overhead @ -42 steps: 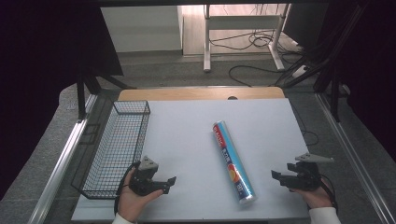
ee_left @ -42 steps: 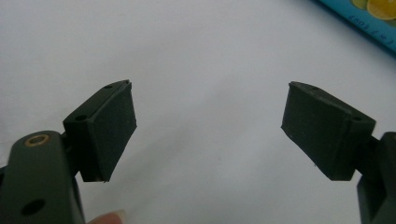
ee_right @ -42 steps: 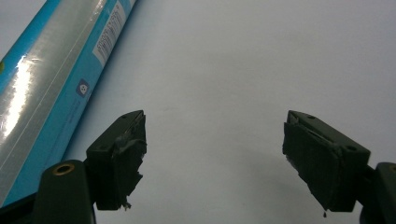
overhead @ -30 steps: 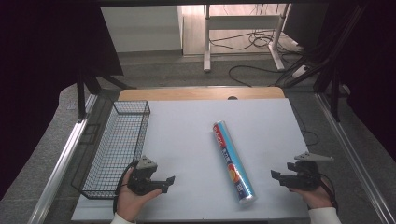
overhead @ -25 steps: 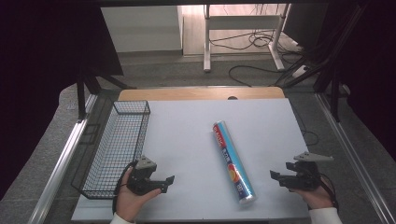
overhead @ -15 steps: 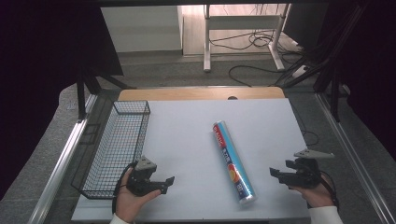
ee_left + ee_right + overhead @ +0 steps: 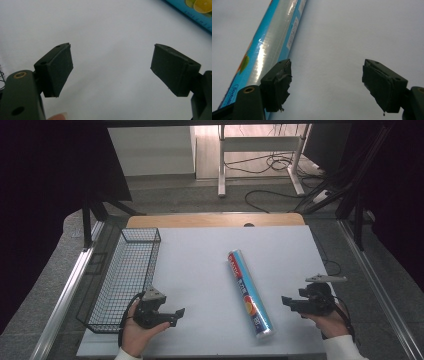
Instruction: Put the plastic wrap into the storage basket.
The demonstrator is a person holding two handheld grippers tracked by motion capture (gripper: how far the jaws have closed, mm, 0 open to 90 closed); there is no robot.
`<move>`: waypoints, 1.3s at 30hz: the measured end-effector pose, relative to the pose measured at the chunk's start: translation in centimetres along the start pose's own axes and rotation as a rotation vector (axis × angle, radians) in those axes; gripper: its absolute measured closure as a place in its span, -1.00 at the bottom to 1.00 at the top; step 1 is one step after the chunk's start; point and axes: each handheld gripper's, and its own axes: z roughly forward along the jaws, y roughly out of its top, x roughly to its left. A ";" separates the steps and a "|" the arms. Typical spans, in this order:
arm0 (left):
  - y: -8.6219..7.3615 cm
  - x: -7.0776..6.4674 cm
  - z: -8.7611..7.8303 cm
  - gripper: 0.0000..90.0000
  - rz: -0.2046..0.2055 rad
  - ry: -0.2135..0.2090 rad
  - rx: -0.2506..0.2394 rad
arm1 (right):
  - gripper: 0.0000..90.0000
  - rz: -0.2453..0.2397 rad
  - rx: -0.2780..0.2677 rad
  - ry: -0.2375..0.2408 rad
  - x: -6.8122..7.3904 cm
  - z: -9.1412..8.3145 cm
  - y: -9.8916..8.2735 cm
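1. On the white table, a blue roll of wrap is seen lying flat near the middle, its long axis running from the far centre toward the near right.
2. Along the left edge of the table a black wire basket is set, with nothing seen inside it.
3. Near the basket's near right corner the left gripper is held in a hand, pointing right; its jaws stand released with bare table between them, as the left gripper view confirms.
4. At the near right, the right gripper is held pointing left toward the near end of the roll, close to it but apart from it.
5. The right gripper's jaws have just been closing, yet in the right gripper view they are seen apart, with no object between the pads; the roll lies just beyond and beside the left-hand pad.
6. The step in hand is judged to be the approach to the roll, with nothing yet grasped.
7. For the next move, the right gripper is likely to need shifting across until the roll sits between the pads, then clenching on it.
8. A carry leftward to the basket would plausibly be called for afterwards.
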 end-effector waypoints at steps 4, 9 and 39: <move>0.0 -0.1 -0.1 -0.61 -0.002 0.001 -0.002 | -0.49 -0.010 0.026 0.011 0.7 0.5 0.6; -0.1 0.0 -0.2 -0.61 -0.005 0.002 -0.001 | -0.52 -0.012 0.040 0.016 1.9 0.7 2.1; -0.3 0.1 0.0 -0.61 0.008 0.010 0.000 | -0.58 -0.109 0.316 -0.023 9.1 10.0 6.7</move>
